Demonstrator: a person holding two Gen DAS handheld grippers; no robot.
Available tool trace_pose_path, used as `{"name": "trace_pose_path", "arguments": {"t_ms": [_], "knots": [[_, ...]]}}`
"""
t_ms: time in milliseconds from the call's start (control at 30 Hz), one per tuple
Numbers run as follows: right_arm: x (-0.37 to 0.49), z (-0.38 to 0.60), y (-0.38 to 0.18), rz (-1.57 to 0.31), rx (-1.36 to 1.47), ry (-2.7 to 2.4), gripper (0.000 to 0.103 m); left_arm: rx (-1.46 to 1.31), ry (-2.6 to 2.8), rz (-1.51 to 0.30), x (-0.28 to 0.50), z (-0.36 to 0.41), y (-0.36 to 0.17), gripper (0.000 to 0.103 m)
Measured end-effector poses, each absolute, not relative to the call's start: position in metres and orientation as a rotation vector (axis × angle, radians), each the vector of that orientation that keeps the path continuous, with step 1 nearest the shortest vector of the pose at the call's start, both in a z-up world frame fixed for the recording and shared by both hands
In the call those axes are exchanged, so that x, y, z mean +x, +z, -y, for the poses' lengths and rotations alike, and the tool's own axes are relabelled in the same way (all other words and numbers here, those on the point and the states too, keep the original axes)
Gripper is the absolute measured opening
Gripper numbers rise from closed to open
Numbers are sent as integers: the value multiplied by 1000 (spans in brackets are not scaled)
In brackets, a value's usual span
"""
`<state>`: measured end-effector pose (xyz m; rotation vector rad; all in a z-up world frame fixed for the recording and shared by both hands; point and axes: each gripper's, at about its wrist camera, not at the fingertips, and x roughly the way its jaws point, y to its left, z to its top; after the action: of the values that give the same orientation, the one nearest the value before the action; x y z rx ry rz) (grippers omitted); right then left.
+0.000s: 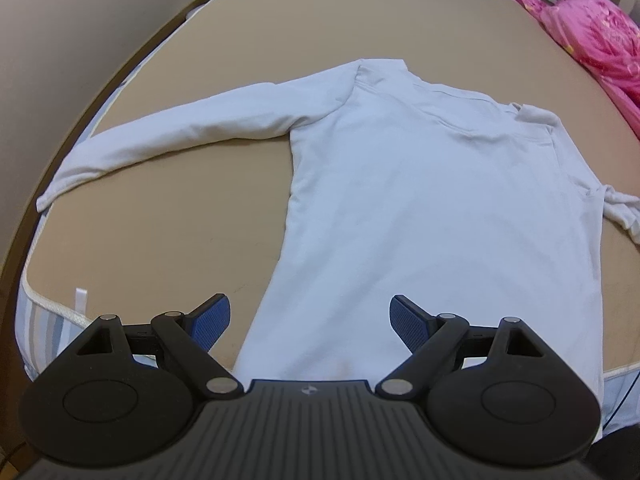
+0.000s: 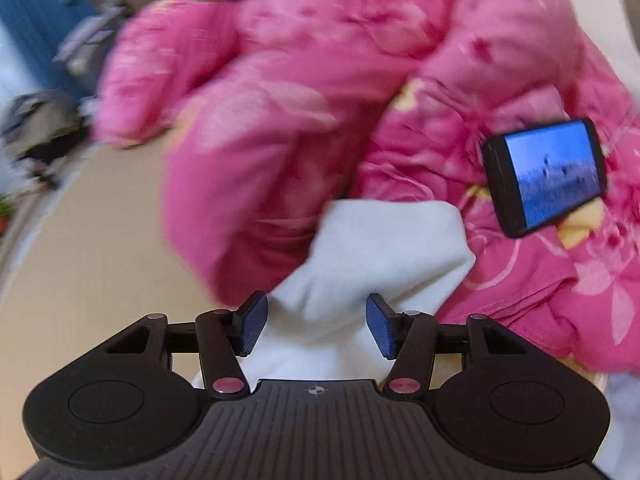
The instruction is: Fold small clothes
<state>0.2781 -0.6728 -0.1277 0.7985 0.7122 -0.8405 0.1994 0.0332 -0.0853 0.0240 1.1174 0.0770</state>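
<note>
Clothing here is one white long-sleeved cotton top (image 1: pixel 432 208), and it lies flat on the tan mattress surface of the bed (image 1: pixel 168 248). Its body runs from the near edge of the bed up toward the collar at the far side. Two sleeves belong to it. One sleeve (image 1: pixel 168 136) is stretched straight out to the left across the mattress, with its cuff near the left edge. The other sleeve (image 2: pixel 384 256) is at the right side; in the left wrist view only its bunched end shows at the right border, and in the right wrist view it lies partly against the pink bedding.

The left tool (image 1: pixel 310 320) hangs above the lower hem of the top with its two blue pads spread wide apart; nothing is between them and they do not touch the cloth.

The right tool (image 2: pixel 316 326) has its two blue pads parted about halfway. The white sleeve cloth is seen between and beyond them, but the pads do not press on it. This view is blurred, so I cannot tell if the cloth touches one pad.

Beyond the sleeve there is one crumpled pink quilt with a pale flower pattern (image 2: pixel 320 92), heaped at the right side of the bed. One black smartphone with a lit blue screen (image 2: pixel 546 176) rests tilted on this quilt, to the right of the sleeve and apart from it.
</note>
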Motion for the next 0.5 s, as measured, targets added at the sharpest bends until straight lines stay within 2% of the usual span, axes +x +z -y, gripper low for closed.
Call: {"name": "trace_pose_path", "arguments": {"t_ms": [67, 133, 300, 500], "knots": [[287, 679, -143, -725, 818, -895, 53, 36, 82, -1114, 200, -33, -85, 90], [287, 682, -149, -731, 805, -889, 6, 37, 93, -1118, 202, -35, -86, 90], [248, 664, -118, -632, 786, -698, 6, -14, 96, -1152, 210, -35, -95, 90], [125, 672, -52, -281, 744, -473, 6, -50, 34, -1122, 201, -23, -86, 90]]}}
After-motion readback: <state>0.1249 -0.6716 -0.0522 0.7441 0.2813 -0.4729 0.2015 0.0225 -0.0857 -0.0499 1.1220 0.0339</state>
